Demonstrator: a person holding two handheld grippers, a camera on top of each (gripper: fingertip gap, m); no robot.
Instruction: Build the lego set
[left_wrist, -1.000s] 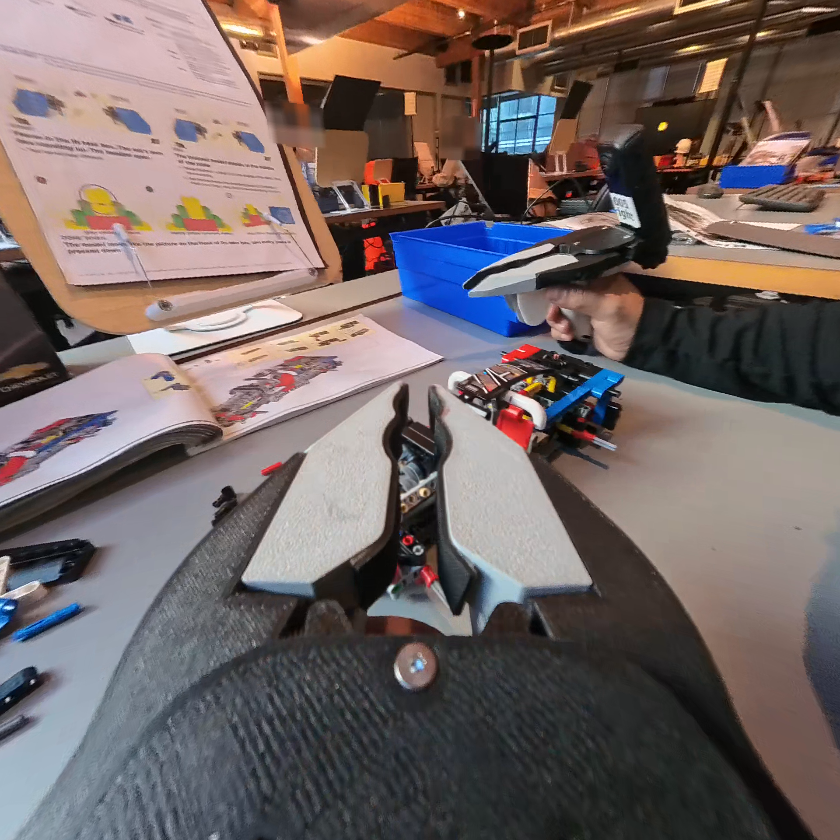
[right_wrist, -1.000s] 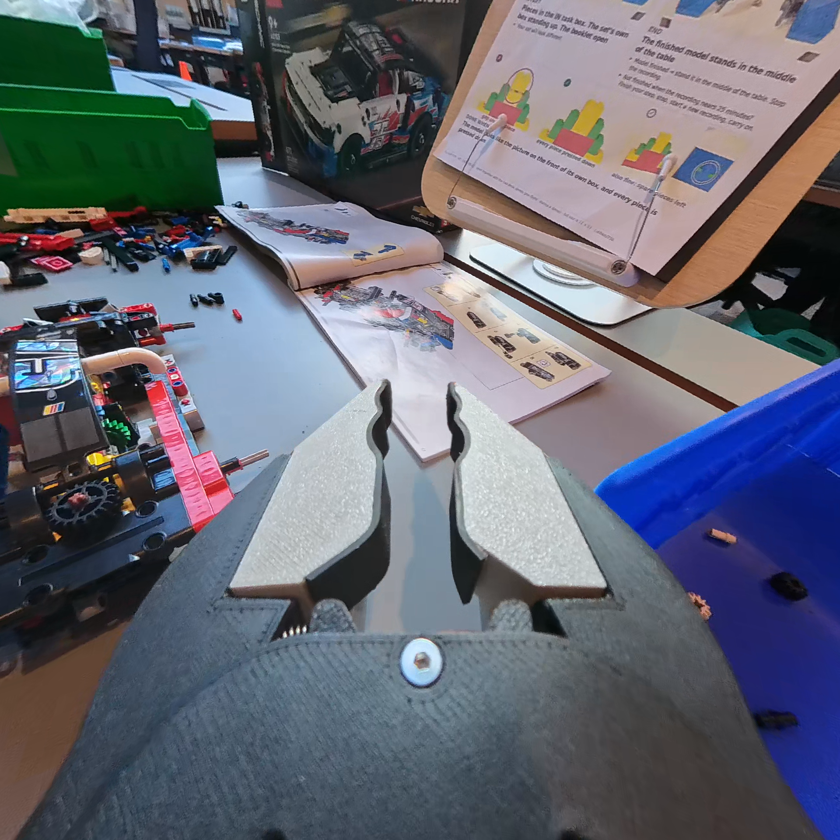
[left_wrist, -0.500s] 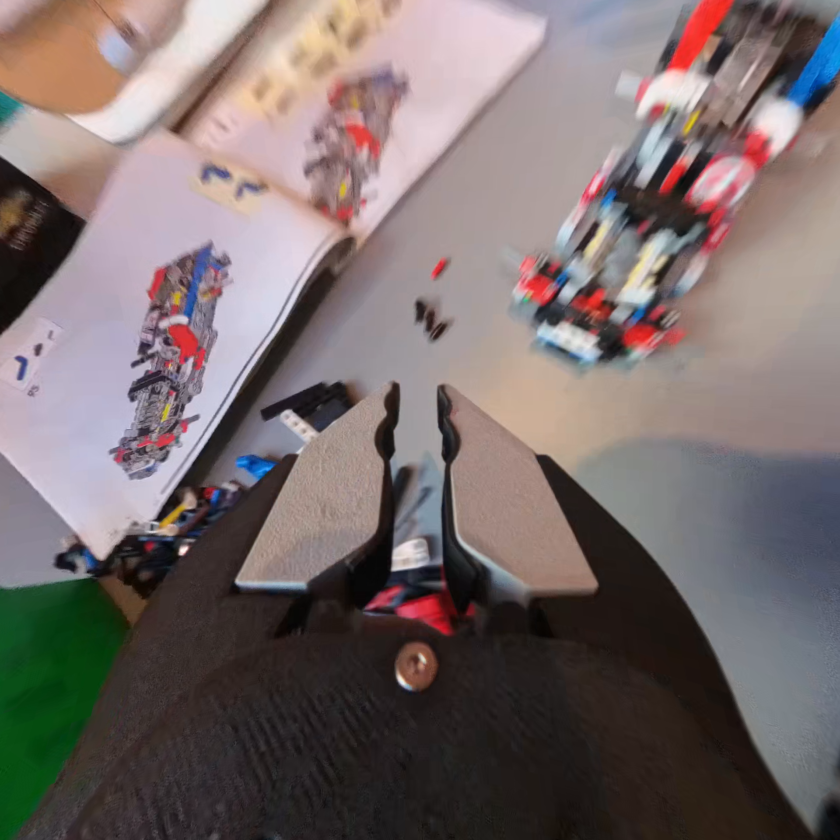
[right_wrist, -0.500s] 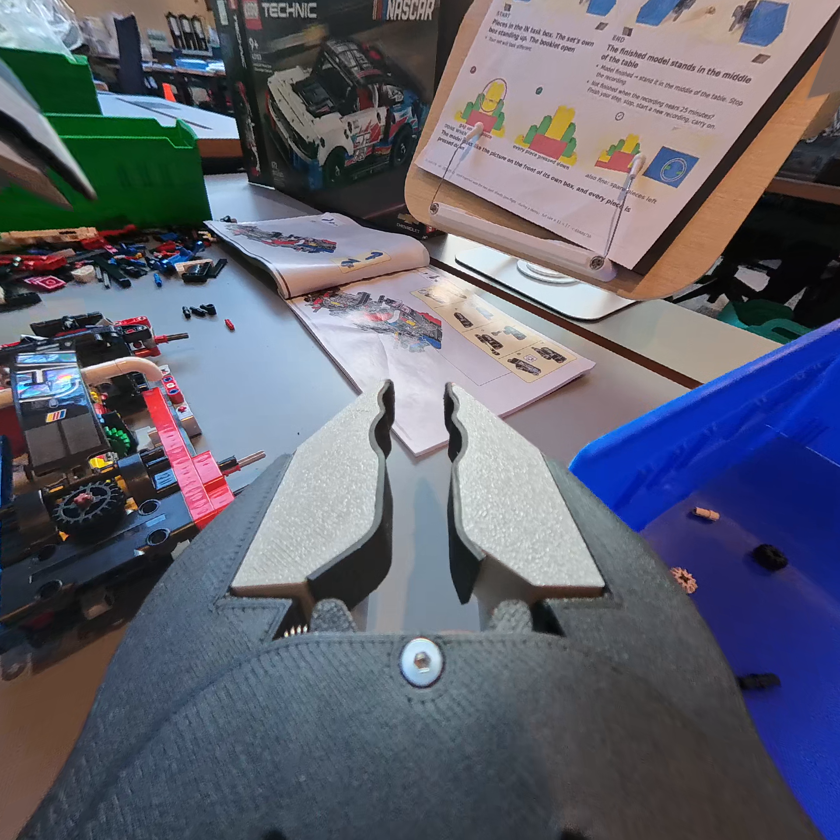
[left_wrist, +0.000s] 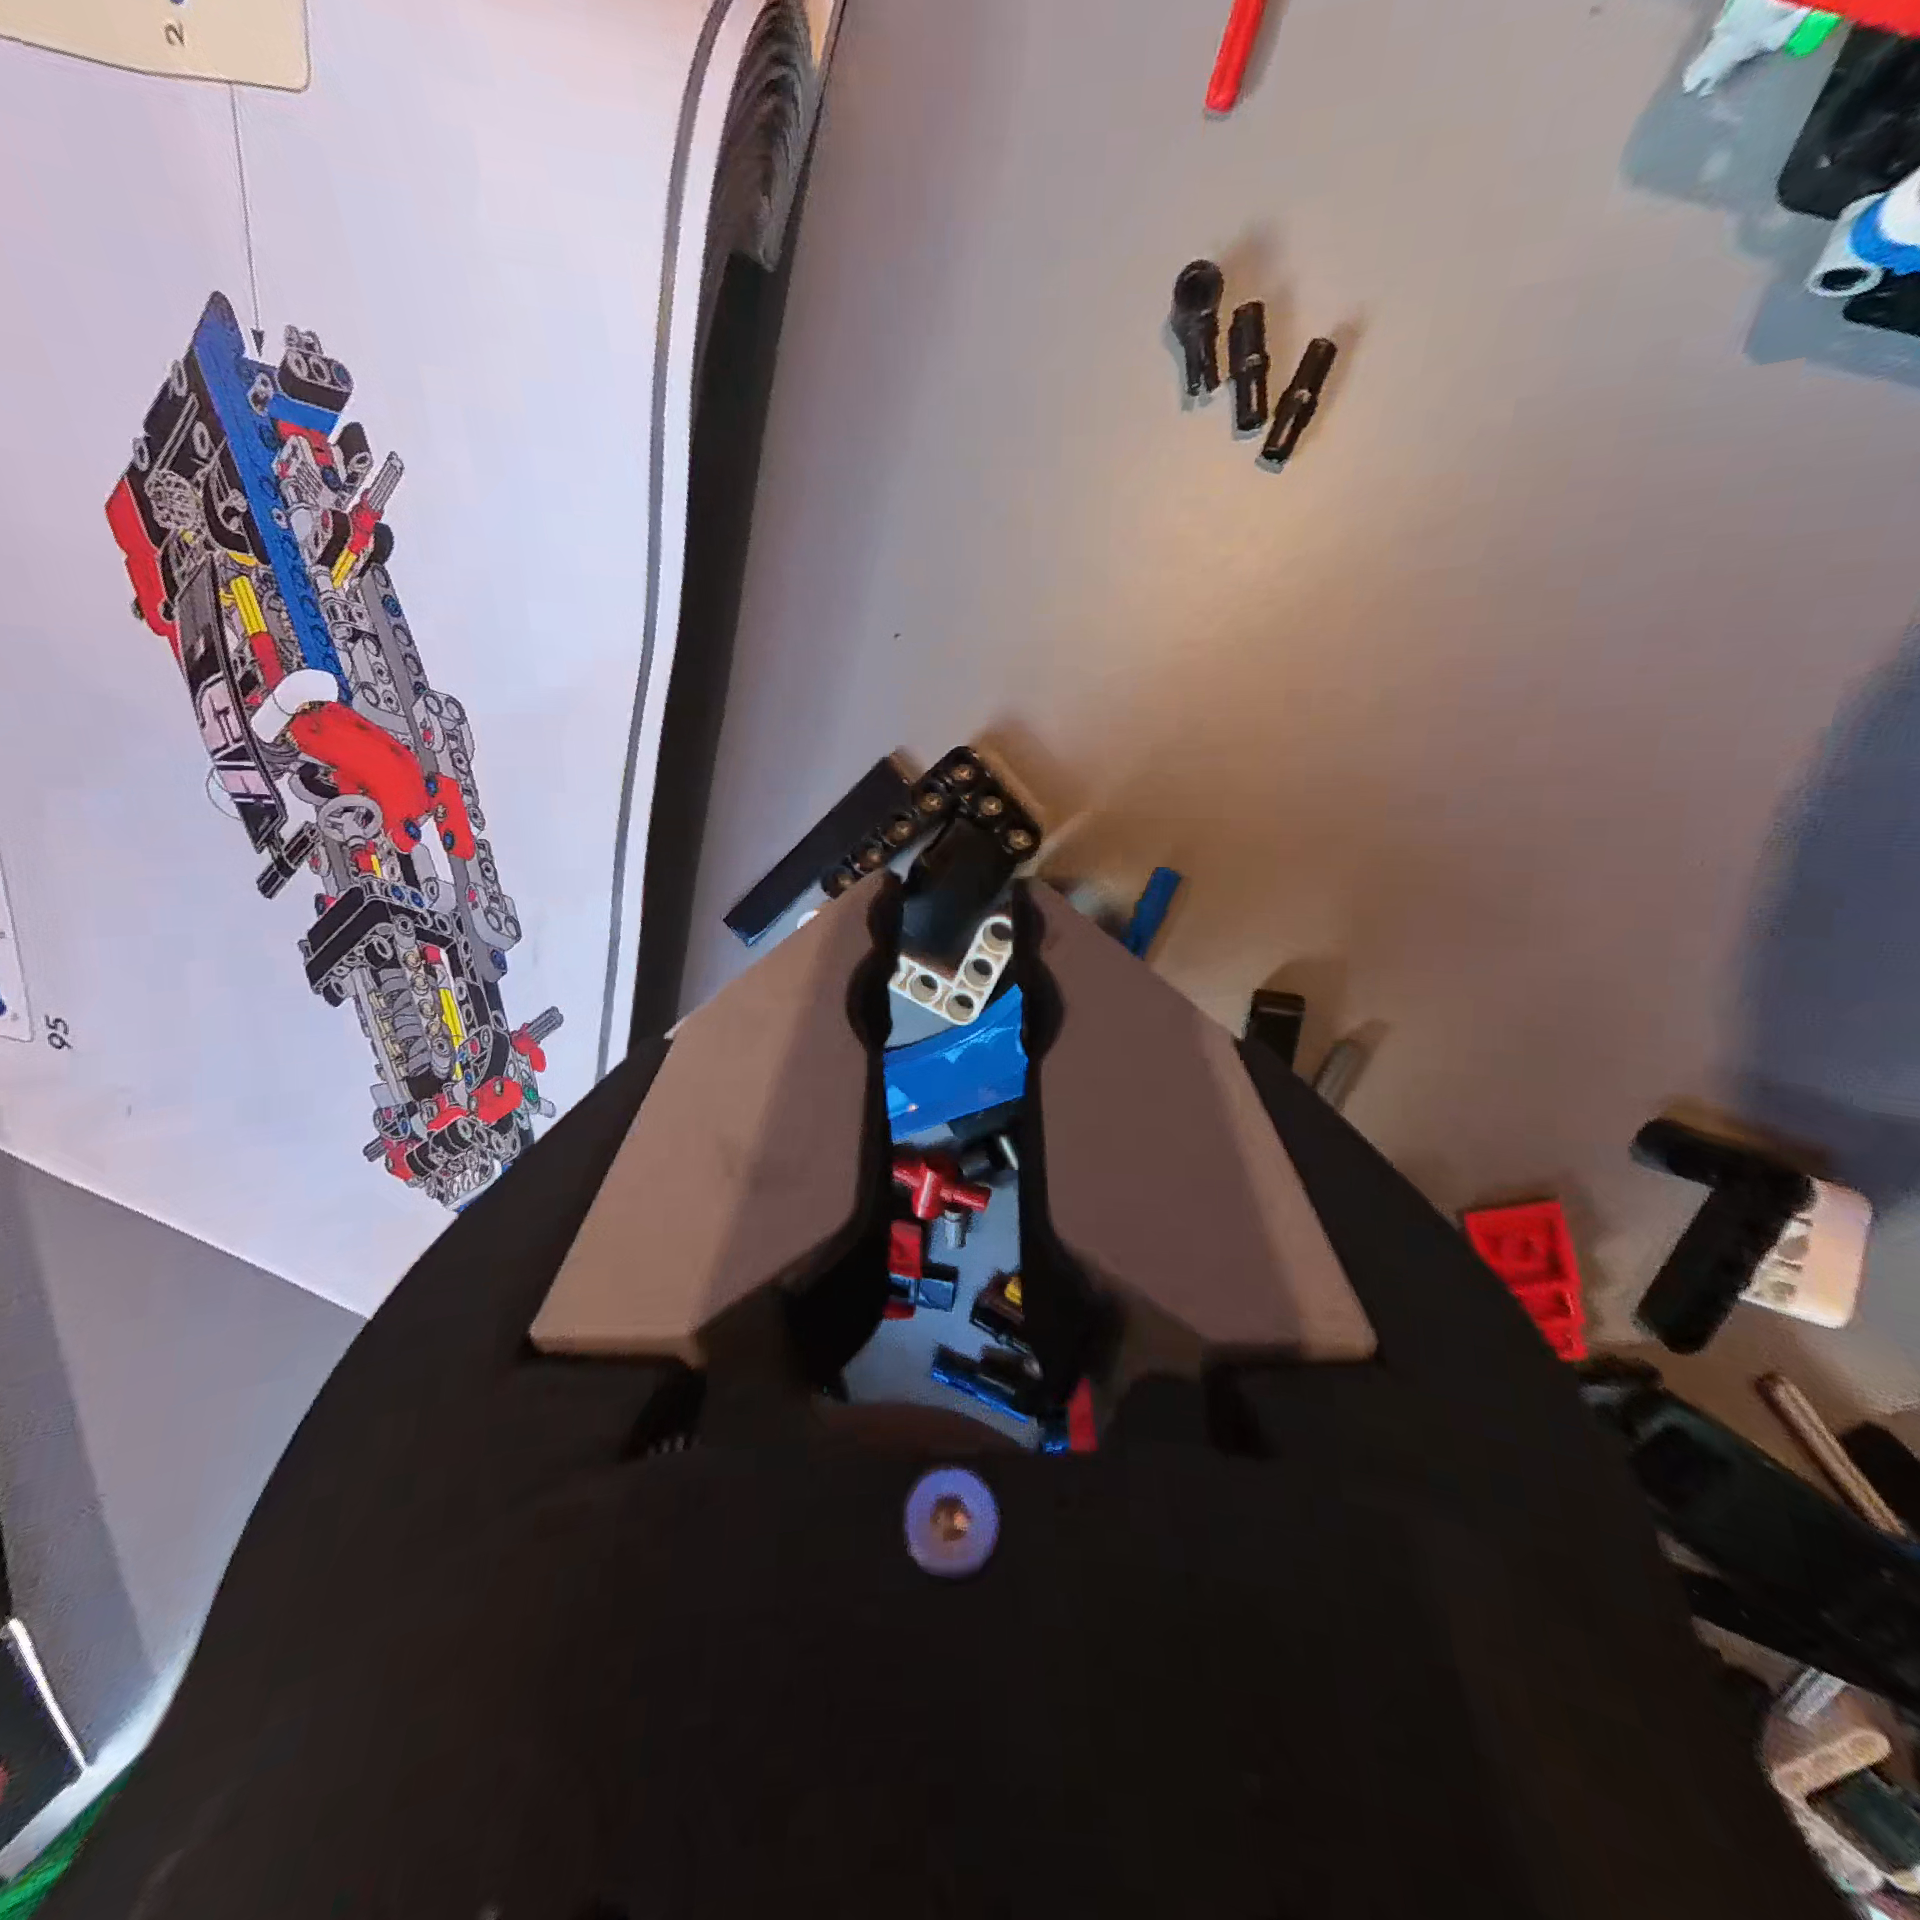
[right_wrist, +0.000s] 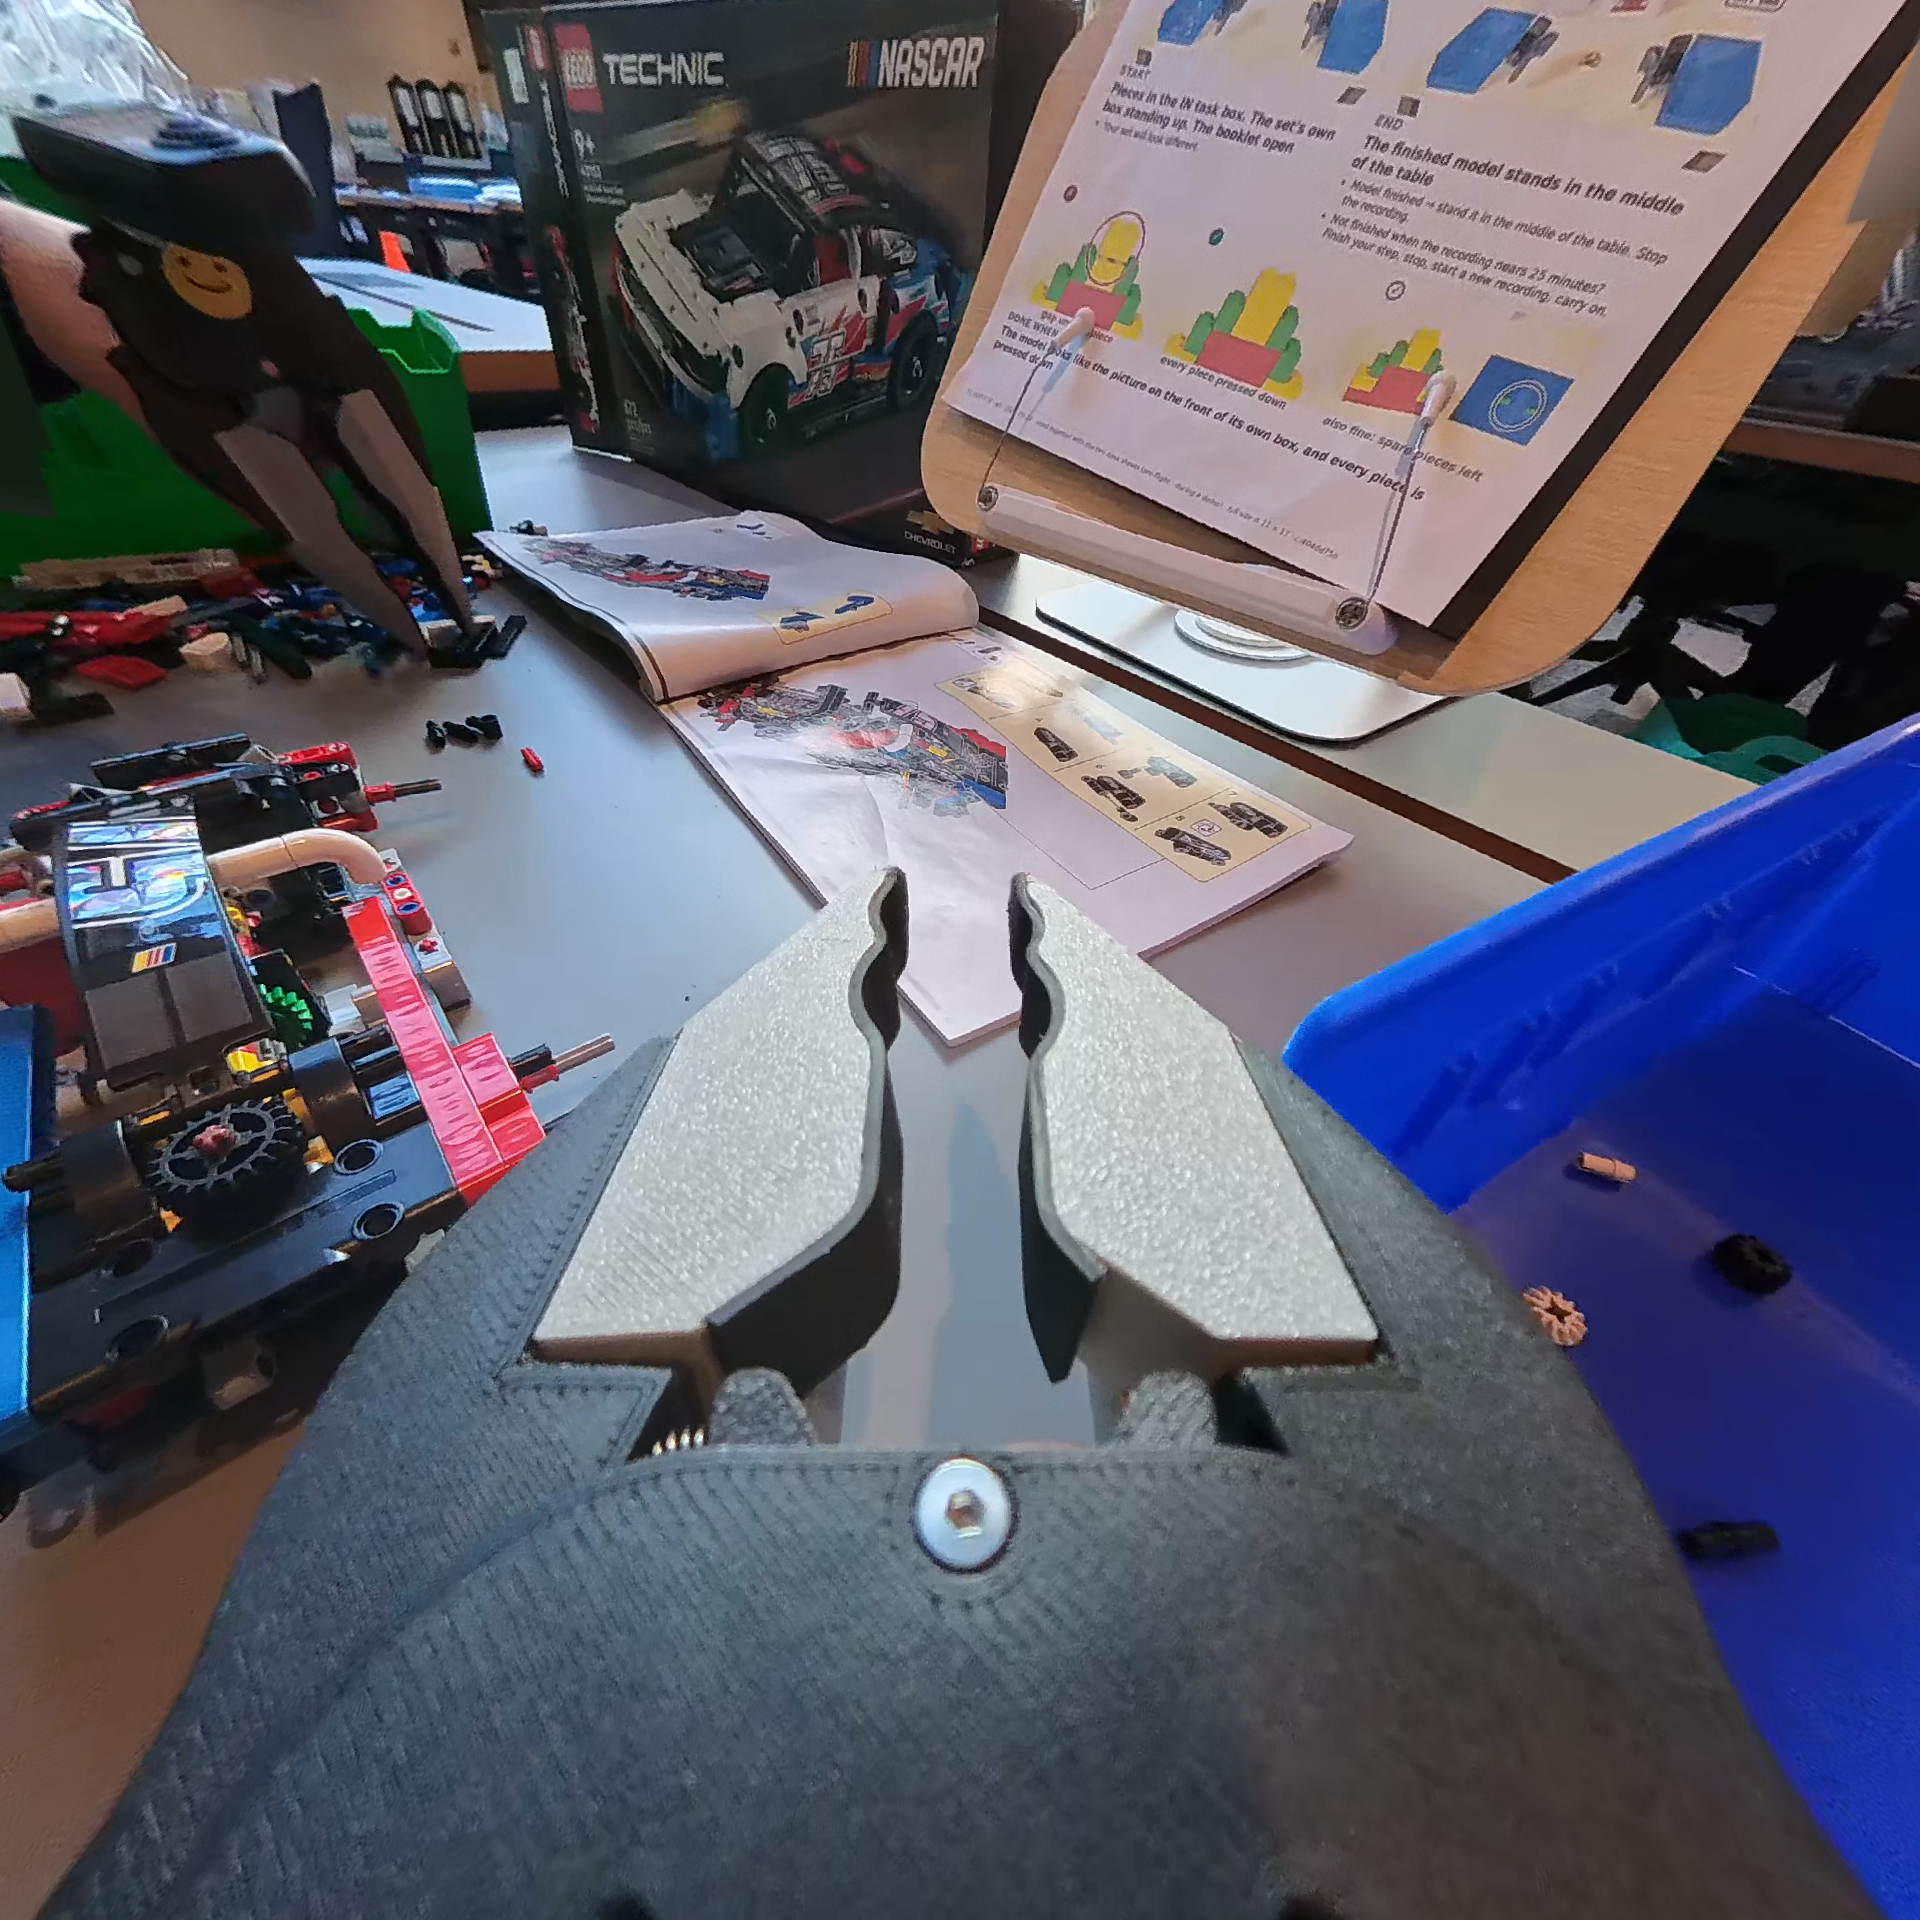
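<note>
The left gripper (left_wrist: 954, 914), jaws slightly apart and empty, points down over the loose-parts pile beside the instruction booklet (left_wrist: 343, 623). Closing here could pinch the black beam (left_wrist: 971, 805) together with neighbouring pieces. The right gripper (right_wrist: 958, 920), parted and empty, hovers beside the half-built car (right_wrist: 229, 997).

The left wrist camera looks steeply down, close over a scatter of loose plastic bricks (left_wrist: 961, 997) on the grey tabletop (left_wrist: 1351, 623), slightly blurred, perhaps from motion. The right wrist camera sits low, looking level across the table. Both views share the open white instruction booklet (left_wrist: 343, 623) (right_wrist: 935, 727) and three small black pins (left_wrist: 1247, 358) (right_wrist: 464, 729).
</note>
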